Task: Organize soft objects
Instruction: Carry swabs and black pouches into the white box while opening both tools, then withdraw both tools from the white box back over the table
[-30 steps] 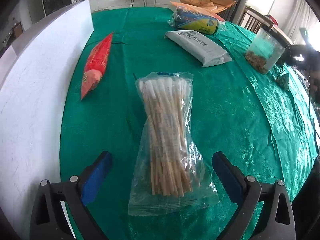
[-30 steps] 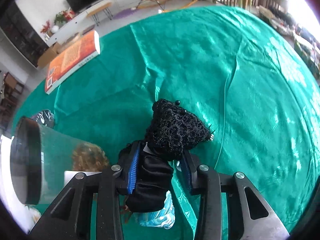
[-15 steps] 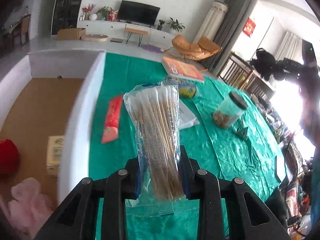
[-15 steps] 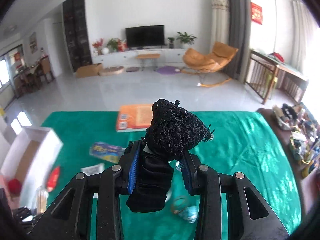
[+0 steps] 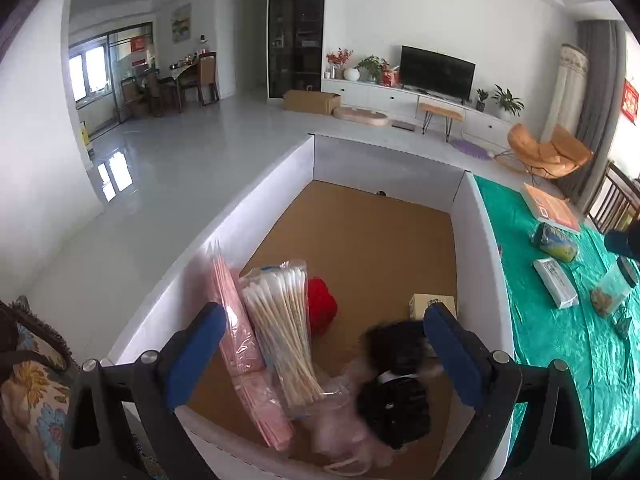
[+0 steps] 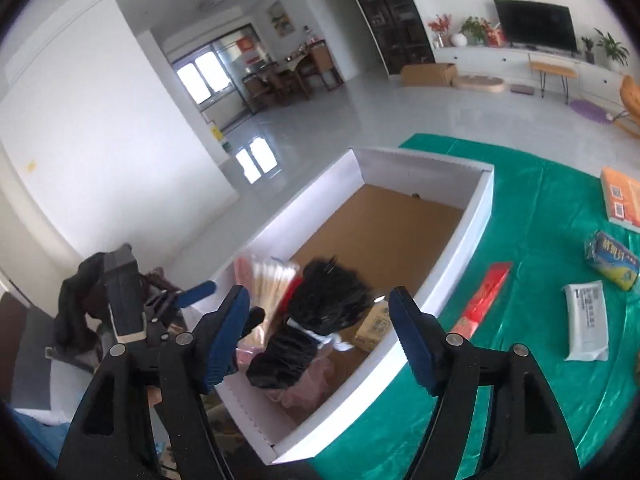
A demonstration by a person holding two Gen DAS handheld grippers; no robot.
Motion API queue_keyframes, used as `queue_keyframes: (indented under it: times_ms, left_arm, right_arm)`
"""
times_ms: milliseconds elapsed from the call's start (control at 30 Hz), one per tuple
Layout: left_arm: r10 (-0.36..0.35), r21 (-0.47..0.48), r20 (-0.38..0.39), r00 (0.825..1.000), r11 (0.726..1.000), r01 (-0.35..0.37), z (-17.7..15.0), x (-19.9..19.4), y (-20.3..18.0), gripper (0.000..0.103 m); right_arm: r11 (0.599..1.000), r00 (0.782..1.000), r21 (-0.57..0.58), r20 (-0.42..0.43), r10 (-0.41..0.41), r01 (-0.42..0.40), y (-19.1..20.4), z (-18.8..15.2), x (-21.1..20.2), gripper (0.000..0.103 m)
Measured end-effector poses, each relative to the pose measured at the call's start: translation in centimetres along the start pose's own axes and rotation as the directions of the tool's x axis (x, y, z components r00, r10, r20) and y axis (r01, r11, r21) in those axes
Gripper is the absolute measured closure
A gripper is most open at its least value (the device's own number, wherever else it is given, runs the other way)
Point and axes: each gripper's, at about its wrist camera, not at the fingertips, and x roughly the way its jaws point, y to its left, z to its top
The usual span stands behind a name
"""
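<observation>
Already, several soft items are gathered in the white-walled cardboard box (image 5: 476, 216); more are left out on the green-clothed surface (image 6: 532, 216).

Both the left gripper (image 5: 320, 354) and the right gripper (image 6: 318, 330) are seen spread wide with nothing pinched, poised over the near end of the box. Inside it, the clear bag of cotton swabs (image 5: 282, 320) is propped against a flat pink packet (image 5: 236, 320) at the near left, and the black knitted bundle (image 5: 394, 376) lies, blurred, at the near right over pale pink plastic. A red woolly item (image 5: 322, 306) and a small tan carton (image 5: 432, 304) are also contained. Judged still unsorted on the surface to the right: a long red packet (image 6: 486, 296), a white pouch (image 6: 586, 322), a blue-yellow pack (image 6: 612, 258).
</observation>
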Motion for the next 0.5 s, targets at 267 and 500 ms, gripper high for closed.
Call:
queue_keyframes:
  times_ms: [267,500]
  left_arm:
    - [-0.363,0.112,-0.009,0.932,0.926,0.362,-1.6,-2.2,-10.8,0.004]
    - [-0.491,0.341,-0.249,0.835,0.763,0.550,-8.4,-0.2,-26.2,0.004]
  right_arm:
    - [0.868,0.868,0.009,-0.030,-0.496,0.497,-10.5,-10.8,-2.3,0.028]
    - [0.678,0.711,0.230,-0.106,-0.695,0.698,-19.5,-21.1,-7.6,0.028]
